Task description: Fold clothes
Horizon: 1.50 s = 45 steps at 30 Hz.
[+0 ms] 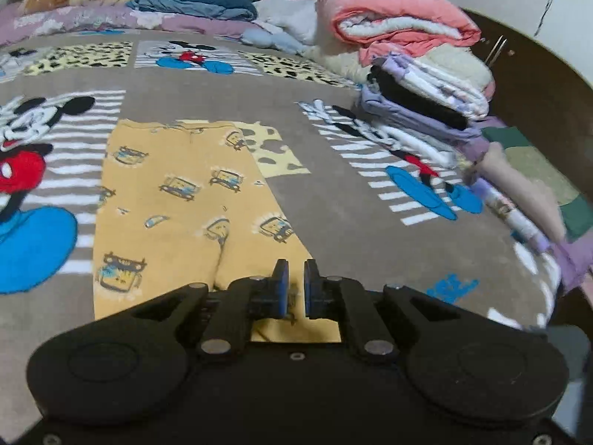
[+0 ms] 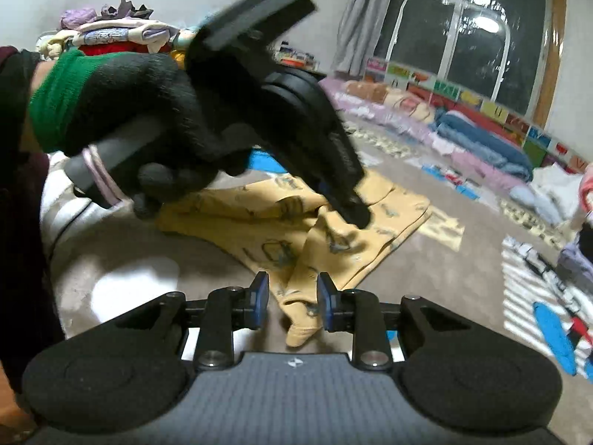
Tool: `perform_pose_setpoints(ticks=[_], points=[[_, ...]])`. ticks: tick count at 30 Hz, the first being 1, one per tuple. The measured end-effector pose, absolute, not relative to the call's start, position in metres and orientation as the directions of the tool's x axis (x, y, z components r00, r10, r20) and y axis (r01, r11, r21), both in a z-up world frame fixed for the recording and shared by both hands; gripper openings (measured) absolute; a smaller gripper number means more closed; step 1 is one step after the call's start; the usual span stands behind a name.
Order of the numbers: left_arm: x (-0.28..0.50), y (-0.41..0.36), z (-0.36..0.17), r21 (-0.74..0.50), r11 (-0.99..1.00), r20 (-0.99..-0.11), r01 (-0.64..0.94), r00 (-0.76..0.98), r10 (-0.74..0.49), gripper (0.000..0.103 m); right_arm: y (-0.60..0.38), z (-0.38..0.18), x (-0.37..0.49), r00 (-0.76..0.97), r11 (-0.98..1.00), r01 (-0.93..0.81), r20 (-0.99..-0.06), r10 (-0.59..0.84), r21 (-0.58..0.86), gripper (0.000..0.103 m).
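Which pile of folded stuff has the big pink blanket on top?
The tall stack at the bed's far right edge: a rolled pink blanket crowns it. The blue bedding pile by the wall has none.

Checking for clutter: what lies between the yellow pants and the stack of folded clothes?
Only bare blanket lies between the yellow pants and the folded stack, in the left wrist view.

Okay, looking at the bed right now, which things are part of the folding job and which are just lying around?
In the job:
yellow printed pants
left gripper
right gripper

Lying about:
stack of folded clothes
rolled pink blanket
blue bedding
cartoon bedspread
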State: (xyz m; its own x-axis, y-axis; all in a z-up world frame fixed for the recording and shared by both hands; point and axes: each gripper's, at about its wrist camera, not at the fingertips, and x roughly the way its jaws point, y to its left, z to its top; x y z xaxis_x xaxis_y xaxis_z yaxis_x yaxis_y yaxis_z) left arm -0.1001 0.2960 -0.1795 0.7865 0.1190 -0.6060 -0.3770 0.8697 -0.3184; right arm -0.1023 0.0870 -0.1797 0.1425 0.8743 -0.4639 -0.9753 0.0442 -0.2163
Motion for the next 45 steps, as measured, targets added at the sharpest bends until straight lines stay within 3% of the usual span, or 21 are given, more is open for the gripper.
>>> perform_pose_setpoints(ticks=[3,6,8,9,11,12,14,15,16,21,24,26,27,29,31,34,40,45], points=[[-0.086,0.297,-0.197,-0.278,0.887,-0.689,-0.367,0.72,0.082,0.018,0.103,-0.187,-0.1,0.145,0.047,-0.975,-0.465,0.873,-0.217,0.041],[-0.091,0.293,-0.176,-0.249,0.912,-0.66,-0.326,0.747,0.087,0.018,0.118,-0.197,-0.09,0.084,0.0,-0.99,-0.582,0.809,-0.143,0.043],[-0.102,0.293,-0.167,-0.215,0.922,-0.633,-0.321,0.765,0.119,0.018,0.113,-0.186,-0.081,0.043,-0.015,-0.996,-0.607,0.794,-0.089,0.037],[-0.108,0.292,-0.164,-0.181,0.928,-0.626,-0.324,0.766,0.145,0.018,0.106,-0.182,-0.078,0.025,-0.022,-0.997,-0.608,0.794,-0.07,0.029],[-0.12,0.296,-0.161,-0.151,0.927,-0.605,-0.344,0.774,0.189,0.018,0.093,-0.177,-0.074,0.004,-0.022,-0.999,-0.592,0.806,-0.037,0.027],[-0.127,0.3,-0.159,-0.157,0.921,-0.595,-0.356,0.779,0.199,0.018,0.089,-0.174,-0.072,0.006,-0.012,-1.0,-0.569,0.822,-0.029,0.027],[-0.137,0.312,-0.155,-0.175,0.906,-0.577,-0.386,0.785,0.224,0.028,0.089,-0.169,-0.073,0.038,0.009,-0.998,-0.516,0.856,-0.057,0.027],[-0.143,0.324,-0.152,-0.185,0.892,-0.568,-0.412,0.786,0.245,0.043,0.092,-0.169,-0.073,0.051,0.016,-0.997,-0.497,0.866,-0.074,0.029],[-0.149,0.336,-0.149,-0.195,0.877,-0.56,-0.439,0.784,0.268,0.048,0.097,-0.169,-0.073,0.062,0.022,-0.996,-0.486,0.872,-0.087,0.032],[-0.162,0.389,-0.15,-0.288,0.818,-0.546,-0.499,0.787,0.288,0.048,0.128,-0.172,-0.048,0.092,0.082,-0.996,-0.435,0.896,-0.042,0.033],[-0.167,0.402,-0.164,-0.33,0.802,-0.549,-0.498,0.792,0.266,0.048,0.149,-0.187,-0.042,0.021,0.02,-1.0,-0.558,0.83,-0.009,0.031],[-0.17,0.41,-0.174,-0.359,0.79,-0.551,-0.498,0.796,0.251,0.048,0.145,-0.184,-0.044,-0.001,-0.022,-0.999,-0.59,0.807,-0.028,0.03],[-0.172,0.415,-0.179,-0.373,0.783,-0.552,-0.497,0.797,0.244,0.047,0.139,-0.18,-0.04,-0.022,-0.033,-0.999,-0.59,0.807,-0.008,0.03],[-0.175,0.423,-0.188,-0.4,0.77,-0.553,-0.496,0.801,0.229,0.047,0.117,-0.172,-0.008,-0.07,0.017,-0.986,-0.511,0.857,0.163,0.03],[-0.181,0.412,-0.176,-0.35,0.832,-0.531,-0.431,0.823,0.203,0.043,0.099,-0.168,0.018,-0.028,0.103,-0.959,-0.447,0.894,0.266,0.033],[-0.201,0.385,-0.164,-0.273,0.887,-0.535,-0.371,0.825,0.181,0.037,0.097,-0.164,0.018,0.025,0.128,-0.965,-0.408,0.913,0.227,0.033],[-0.229,0.314,-0.152,-0.139,0.947,-0.572,-0.29,0.804,0.162,0.042,0.126,-0.17,-0.032,-0.035,0.001,-0.997,-0.457,0.889,0.079,0.03],[-0.22,0.238,-0.168,0.216,0.949,-0.588,-0.232,0.744,0.315,0.043,0.144,-0.175,-0.052,-0.06,0.018,-0.99,-0.523,0.85,0.142,0.03]])
